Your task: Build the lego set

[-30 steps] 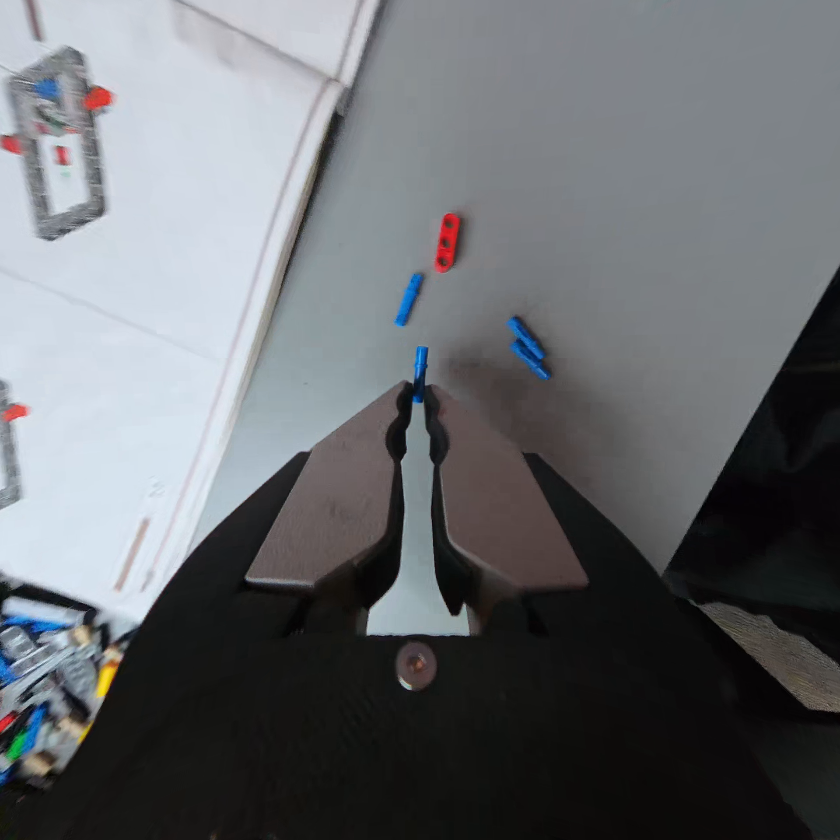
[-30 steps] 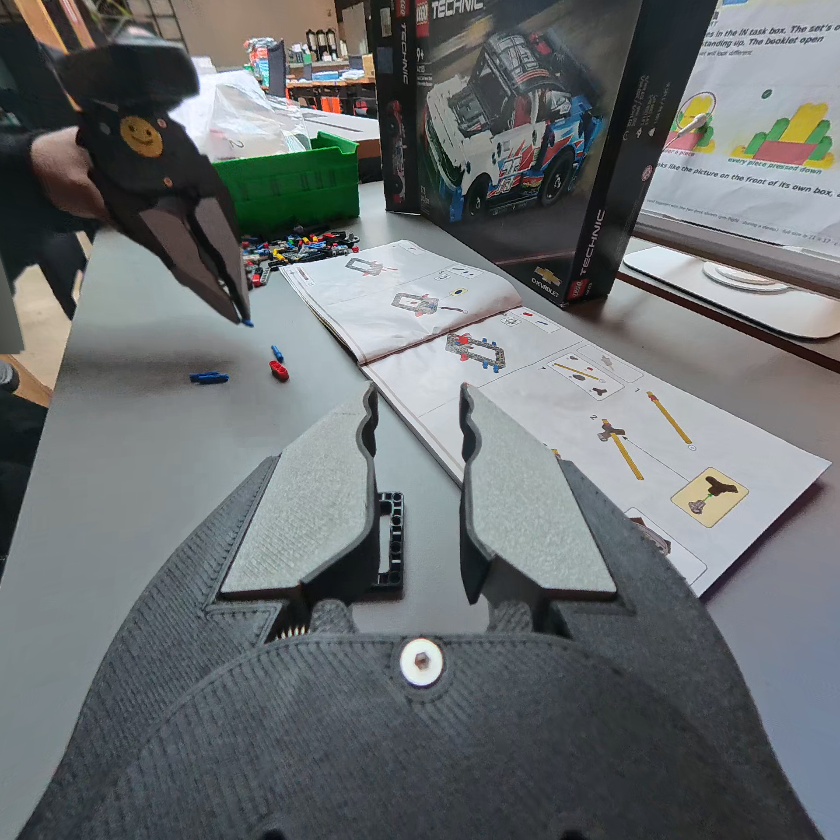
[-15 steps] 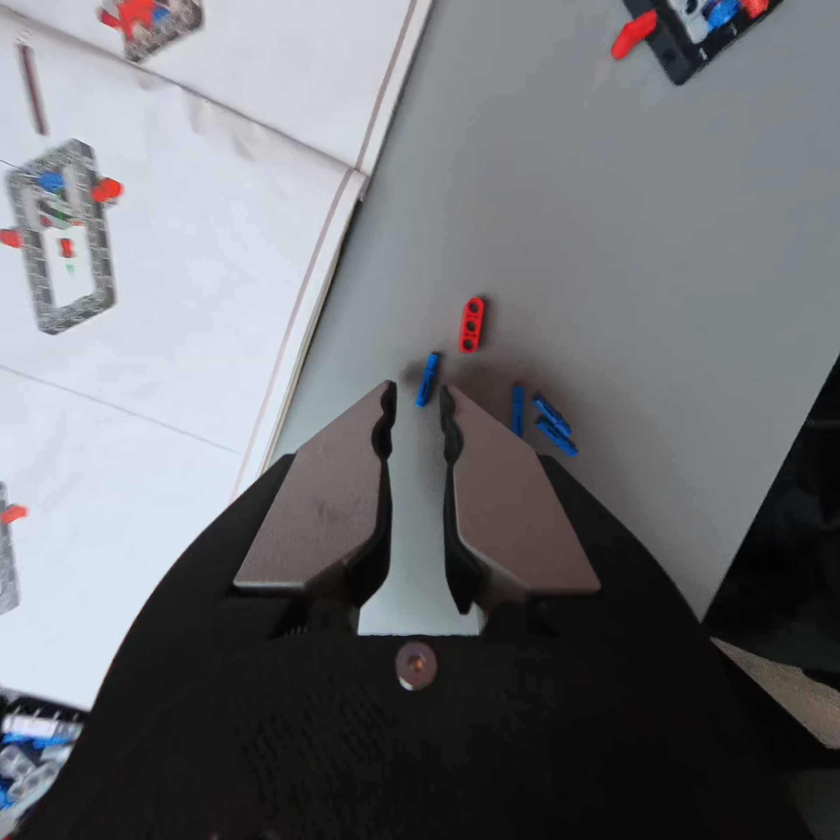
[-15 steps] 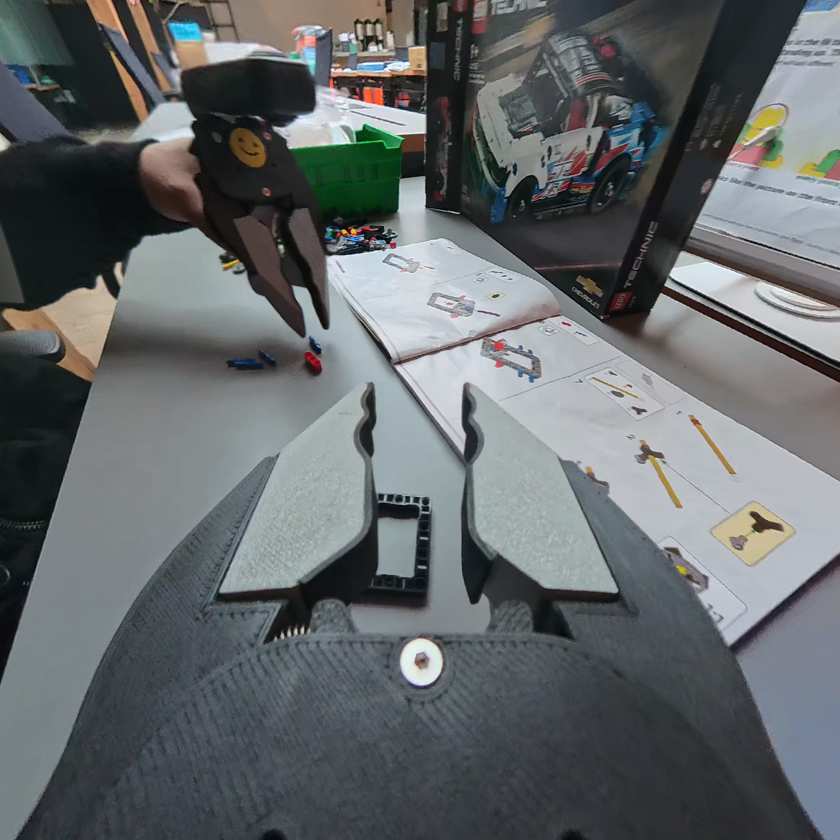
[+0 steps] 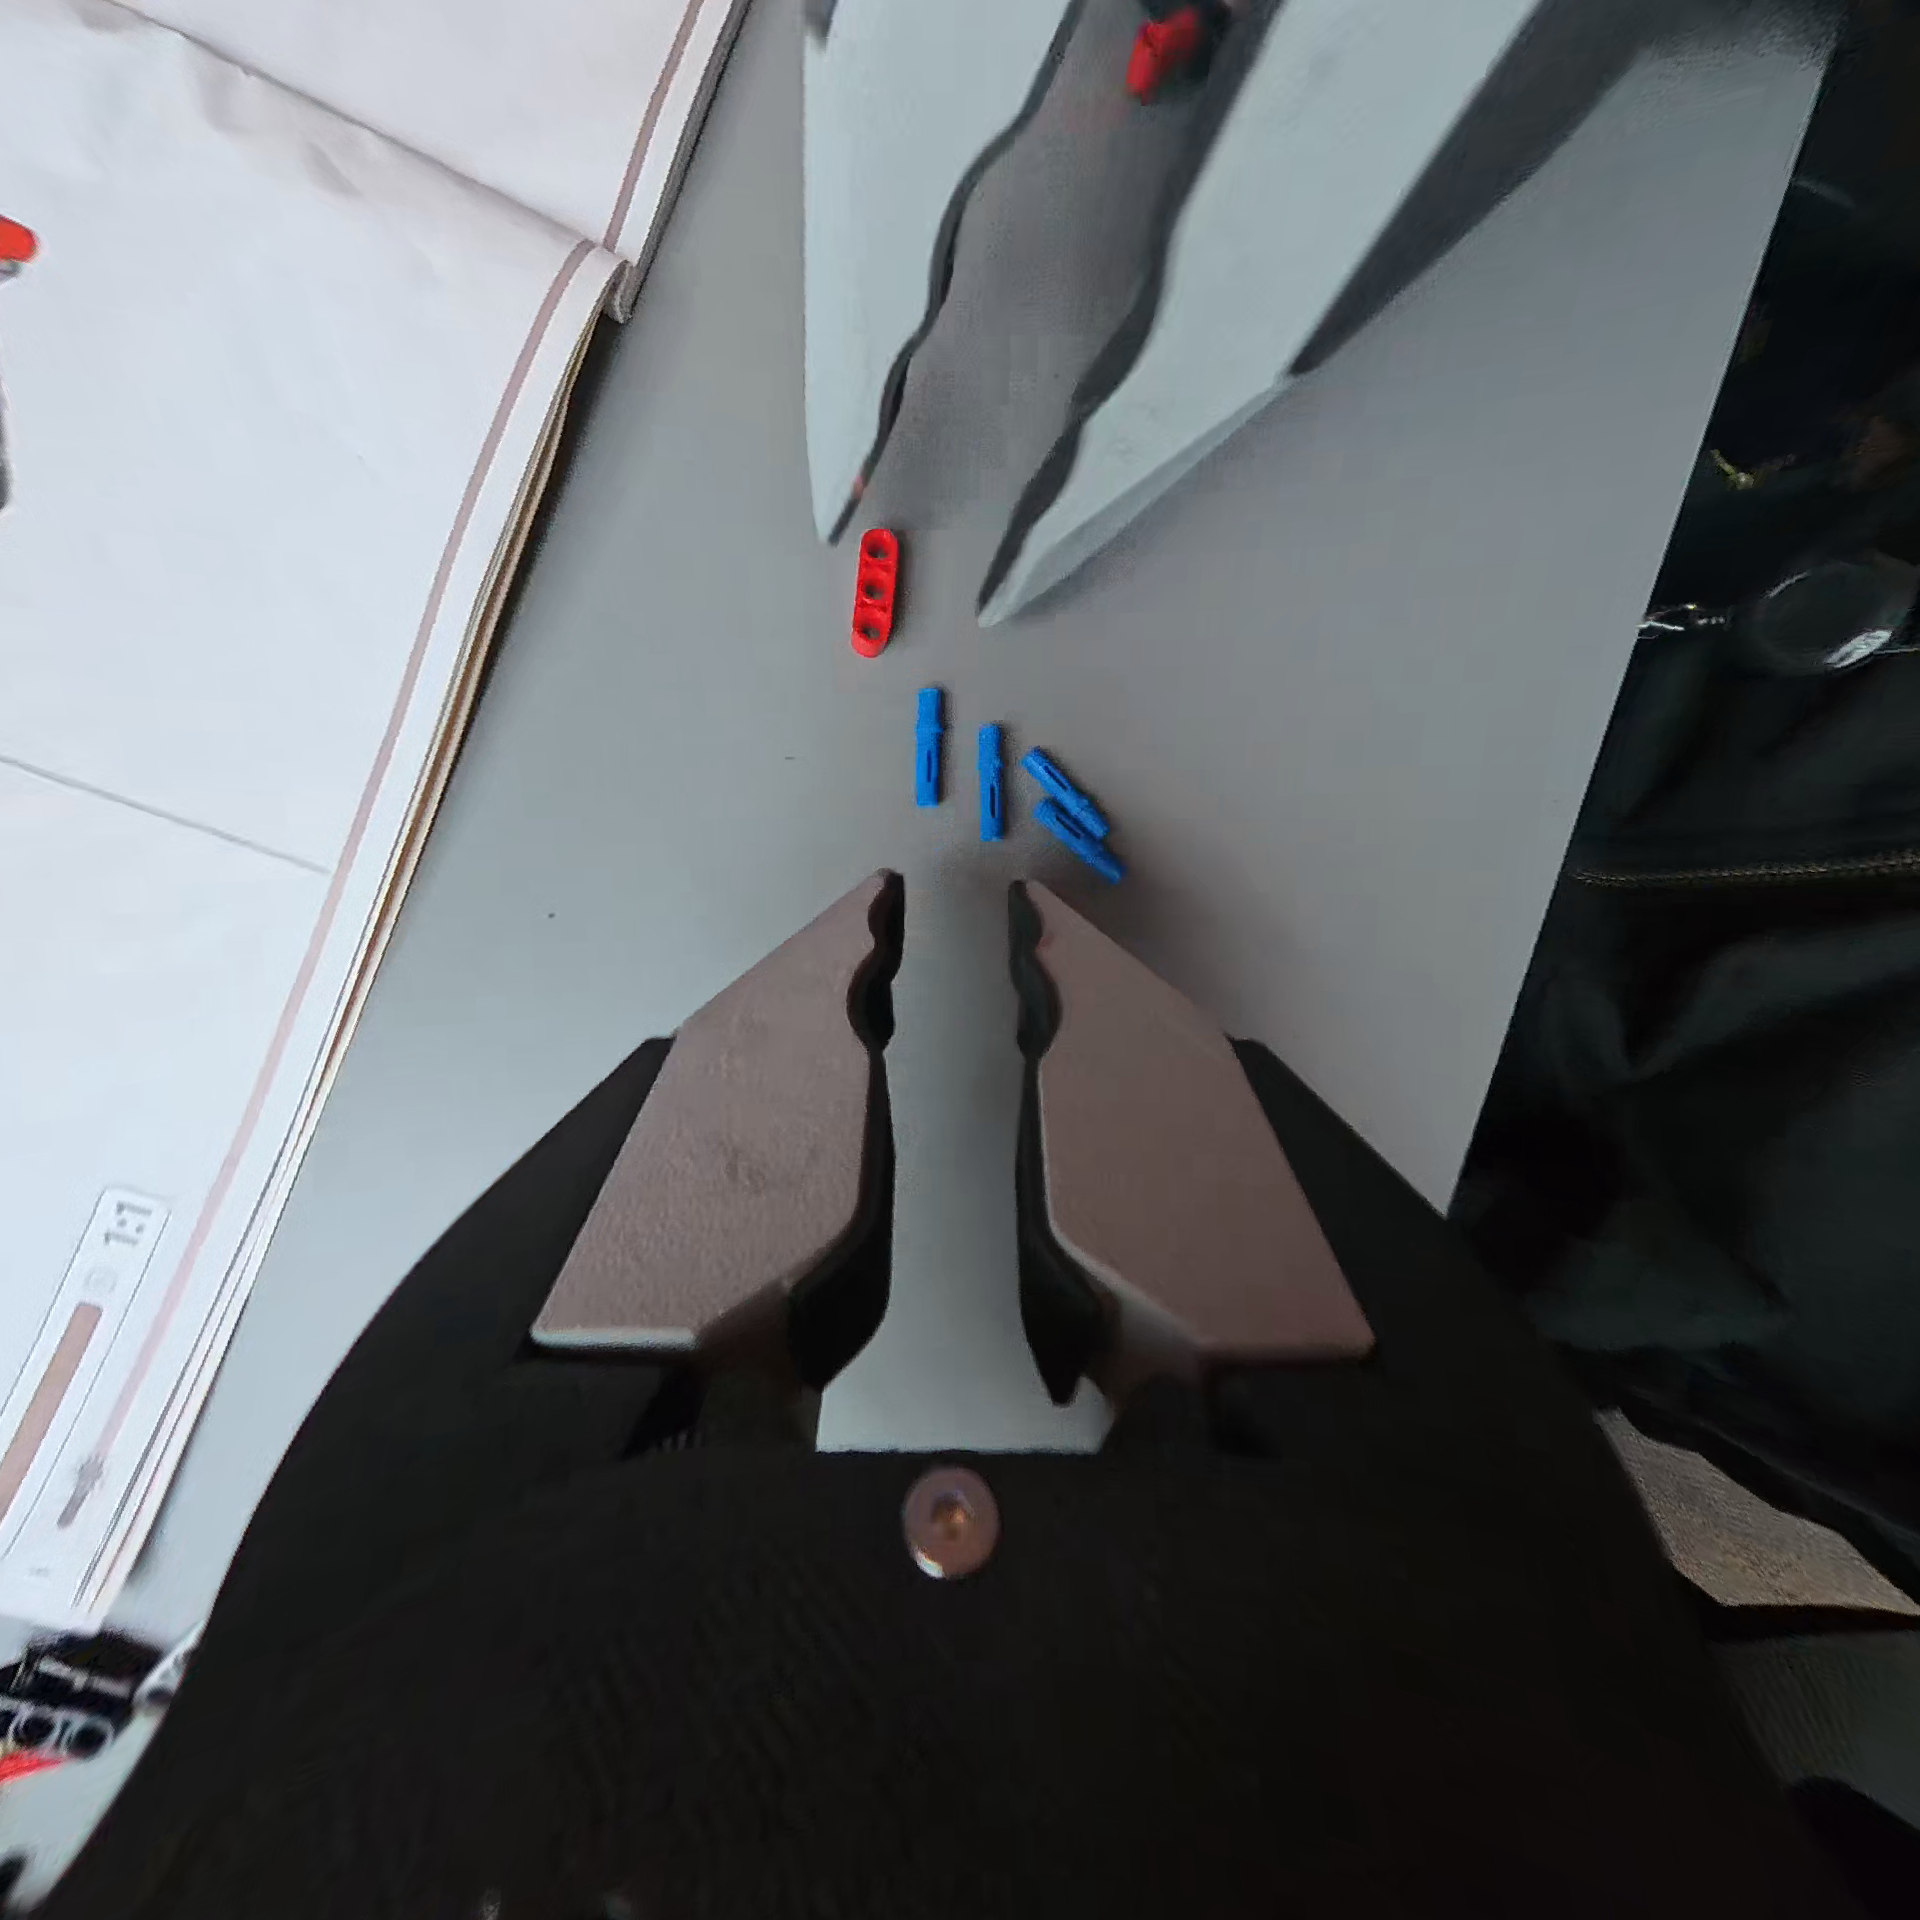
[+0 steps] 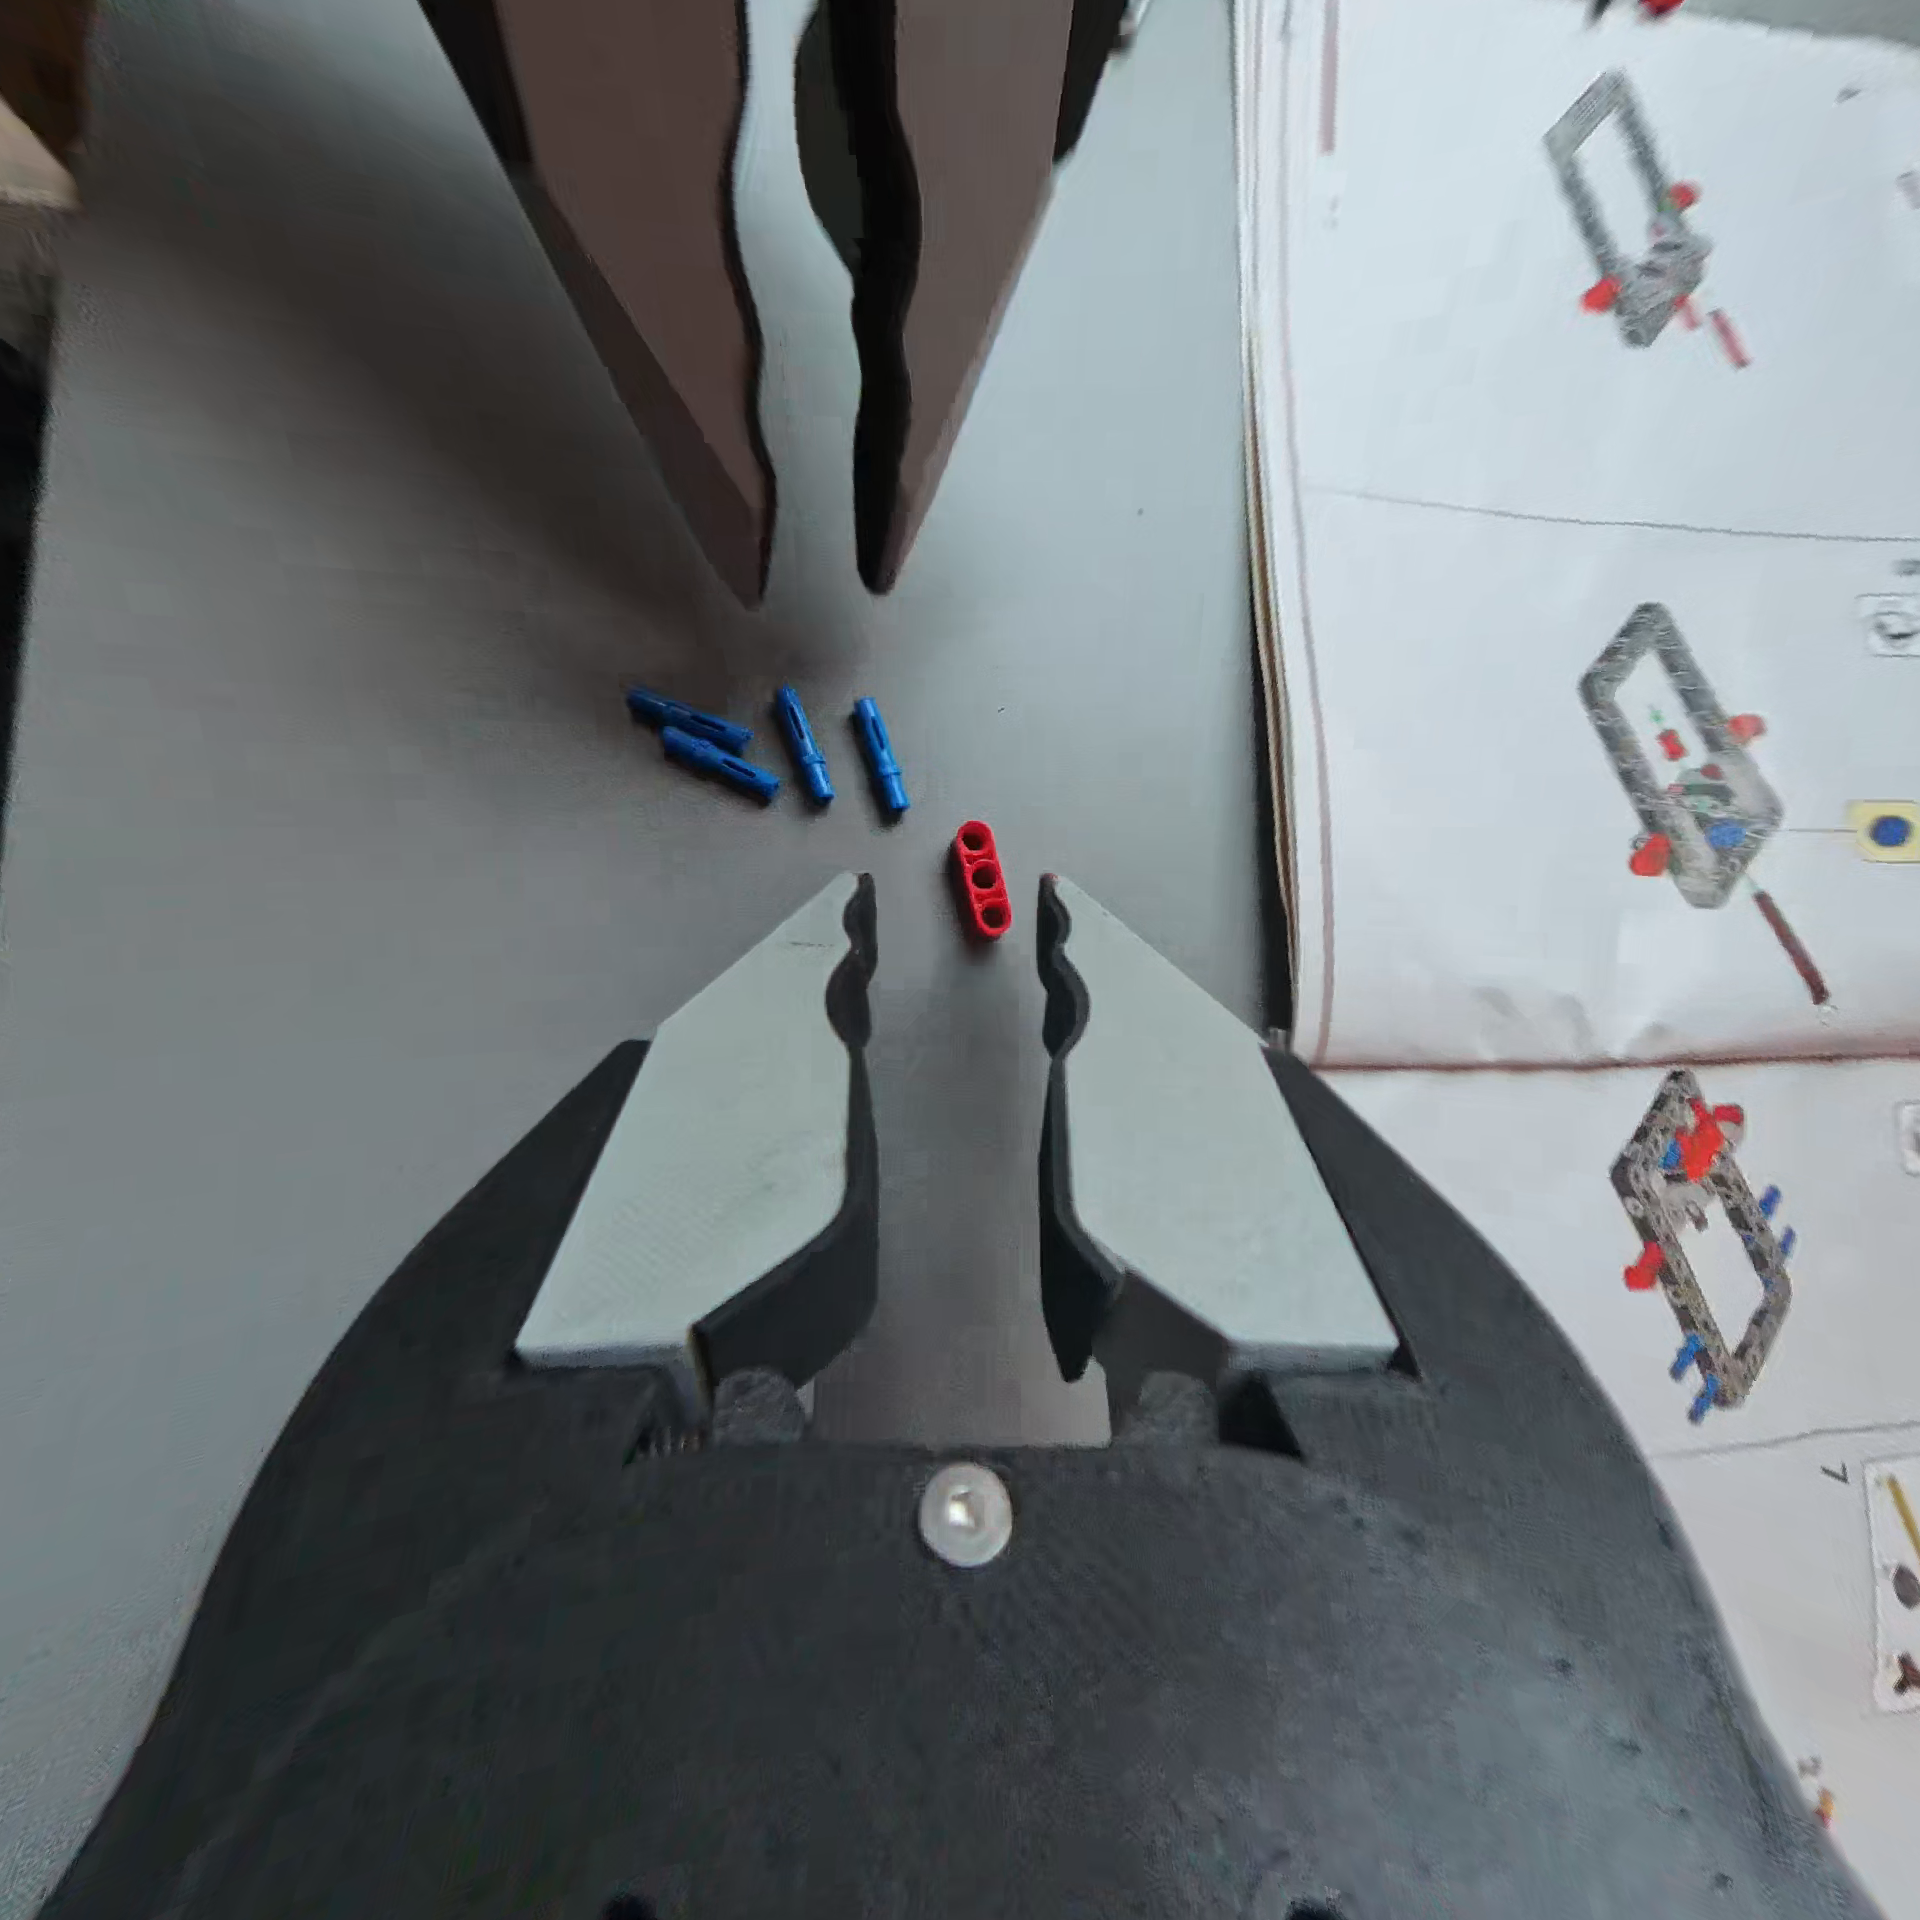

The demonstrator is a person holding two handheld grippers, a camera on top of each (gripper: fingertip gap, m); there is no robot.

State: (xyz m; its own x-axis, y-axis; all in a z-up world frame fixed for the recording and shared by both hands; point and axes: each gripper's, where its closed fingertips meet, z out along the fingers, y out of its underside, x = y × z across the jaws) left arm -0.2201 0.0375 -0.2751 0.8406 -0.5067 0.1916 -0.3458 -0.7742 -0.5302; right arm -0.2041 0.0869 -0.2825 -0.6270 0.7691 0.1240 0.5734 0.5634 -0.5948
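Several blue pins (image 5: 990, 781) lie close together on the grey table (image 5: 675, 831), with a red three-hole beam (image 5: 875, 592) just beyond them. My left gripper (image 5: 954, 885) is open and empty, its tips just short of the pins. My right gripper (image 5: 909, 571) comes in from the opposite side, tip to tip with the left. In the right wrist view my right gripper (image 6: 954, 883) is open, and the red beam (image 6: 982, 878) lies on the table between its tips, nearer the right finger. The blue pins (image 6: 803, 743) lie between it and the left gripper (image 6: 816, 590).
The open instruction booklet (image 5: 260, 416) lies beside the parts and also shows in the right wrist view (image 6: 1558, 520). The table edge (image 5: 1558, 727) runs close on the other side, with dark fabric beyond. Loose parts (image 5: 62, 1714) lie at the near left. A red piece (image 5: 1158, 52) shows behind the right gripper. Some 6 cm of space lies between my two pairs of fingers. Measured from the fingertips, the red piece (image 5: 1158, 52) is 12 cm or so from the right gripper and 20 cm from the left.
My left gripper let go of a blue pin, which now lies with the others, and opened. My right gripper moved from the black frame over to the red beam, facing the left gripper.
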